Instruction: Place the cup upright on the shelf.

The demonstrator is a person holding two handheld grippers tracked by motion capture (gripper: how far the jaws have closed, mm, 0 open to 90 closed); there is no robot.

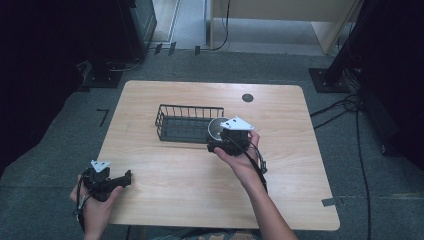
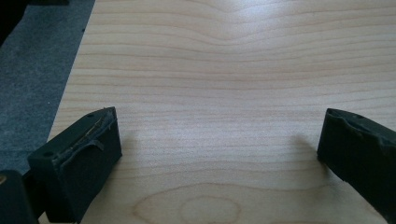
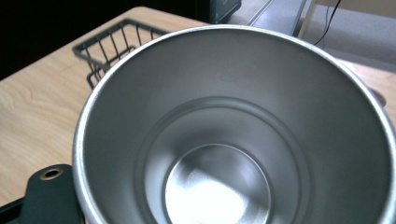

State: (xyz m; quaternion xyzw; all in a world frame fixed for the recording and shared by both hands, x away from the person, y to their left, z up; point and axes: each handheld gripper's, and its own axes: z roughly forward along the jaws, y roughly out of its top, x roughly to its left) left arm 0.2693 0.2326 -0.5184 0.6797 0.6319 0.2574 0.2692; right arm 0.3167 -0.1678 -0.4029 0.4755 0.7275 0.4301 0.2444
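Note:
A shiny metal cup (image 1: 216, 128) hangs just above the table at the right end of a black wire basket (image 1: 186, 123). My right gripper (image 1: 220, 141) is shut on it, and a person's hand holds the gripper from below. The right gripper view looks straight down into the empty cup (image 3: 219, 154), with the basket (image 3: 109, 44) behind it at the upper left and part of one black jaw at the lower left. My left gripper (image 1: 124, 178) rests near the table's front left corner. In the left gripper view my left gripper (image 2: 215, 158) stands open over bare wood.
The wooden table (image 1: 200, 185) has a small black round cap (image 1: 247, 97) near its far edge. Grey carpet surrounds the table. Dark stands and cables sit on the floor at the far left and right.

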